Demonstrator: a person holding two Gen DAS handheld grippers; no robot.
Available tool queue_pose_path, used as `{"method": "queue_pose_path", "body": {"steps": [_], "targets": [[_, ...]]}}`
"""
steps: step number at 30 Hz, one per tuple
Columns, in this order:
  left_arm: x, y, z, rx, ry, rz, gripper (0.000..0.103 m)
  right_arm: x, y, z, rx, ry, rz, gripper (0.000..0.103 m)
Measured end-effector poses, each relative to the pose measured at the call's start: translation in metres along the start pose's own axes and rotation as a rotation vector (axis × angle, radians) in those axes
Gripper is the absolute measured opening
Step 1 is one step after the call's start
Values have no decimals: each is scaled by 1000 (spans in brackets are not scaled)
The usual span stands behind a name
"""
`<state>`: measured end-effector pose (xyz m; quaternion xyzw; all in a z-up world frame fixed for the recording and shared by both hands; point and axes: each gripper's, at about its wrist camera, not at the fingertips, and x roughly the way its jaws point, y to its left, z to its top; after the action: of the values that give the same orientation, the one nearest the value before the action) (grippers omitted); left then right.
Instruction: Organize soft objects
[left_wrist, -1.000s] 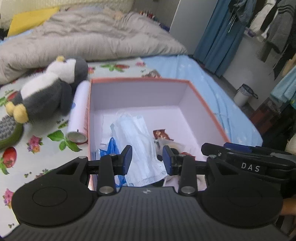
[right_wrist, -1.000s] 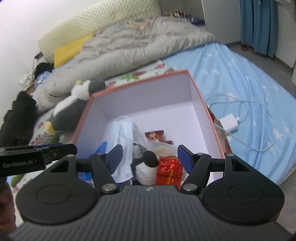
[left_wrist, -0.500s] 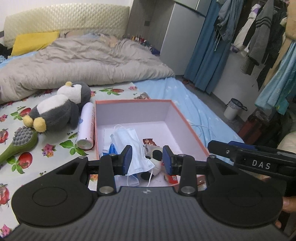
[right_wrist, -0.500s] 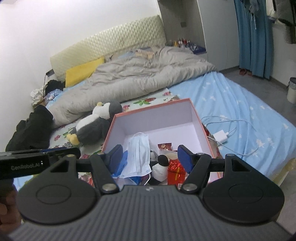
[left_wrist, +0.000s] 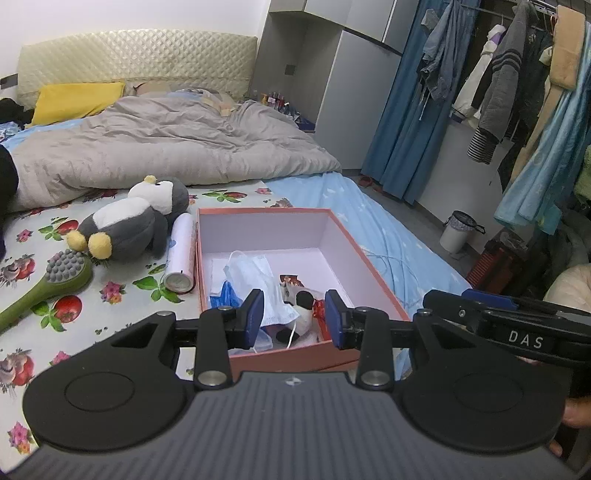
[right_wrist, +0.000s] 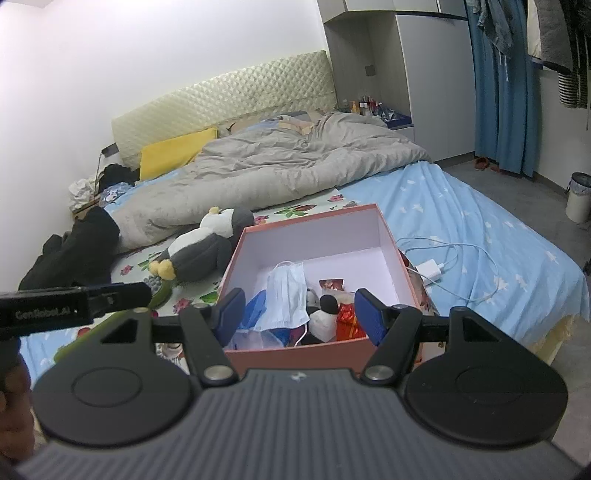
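A salmon-pink box (left_wrist: 262, 229) (right_wrist: 295, 354) with a white inside stands open on the bed. In it lie a pale blue face mask (left_wrist: 255, 273) (right_wrist: 286, 295), a small black-and-white plush (left_wrist: 301, 306) (right_wrist: 325, 314), a red foil wrapper (right_wrist: 347, 321) and something blue. A grey-and-white penguin plush (left_wrist: 125, 225) (right_wrist: 199, 254) lies on the bed left of the box. My left gripper (left_wrist: 293, 317) hovers open above the box's near edge, holding nothing. My right gripper (right_wrist: 299, 312) hangs beside it, wider open and also holding nothing.
A pink spray can (left_wrist: 181, 254) lies against the box's left wall, a green brush (left_wrist: 62, 277) further left. A grey duvet (left_wrist: 166, 147) covers the far bed. A white charger (right_wrist: 428, 269) with its cable lies right of the box. A bin (left_wrist: 460, 230) and hanging clothes stand at the right.
Both grippers have drawn back and risen from the box, which now looks smaller and farther off. Their jaws kept the same gap. The box's contents have not moved.
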<state>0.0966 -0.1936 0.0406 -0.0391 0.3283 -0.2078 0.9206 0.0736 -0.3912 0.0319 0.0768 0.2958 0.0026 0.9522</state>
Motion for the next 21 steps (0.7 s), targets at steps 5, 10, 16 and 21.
{"method": "queue_pose_path", "body": {"steps": [5,10,16,21], "targets": [[-10,-1,-13,-5,3,4,42,-12,5,-13,2,-9,-3,68],[-19,-2,-26,-13,9,14,42,-17,6,-24,-9,5,5,68],[-27,-6,-34,-13,-12,25,42,-27,6,-32,-30,-8,4,68],[-32,-4,-41,-37,-19,22,42,-29,0,-37,-14,21,23,68]]}}
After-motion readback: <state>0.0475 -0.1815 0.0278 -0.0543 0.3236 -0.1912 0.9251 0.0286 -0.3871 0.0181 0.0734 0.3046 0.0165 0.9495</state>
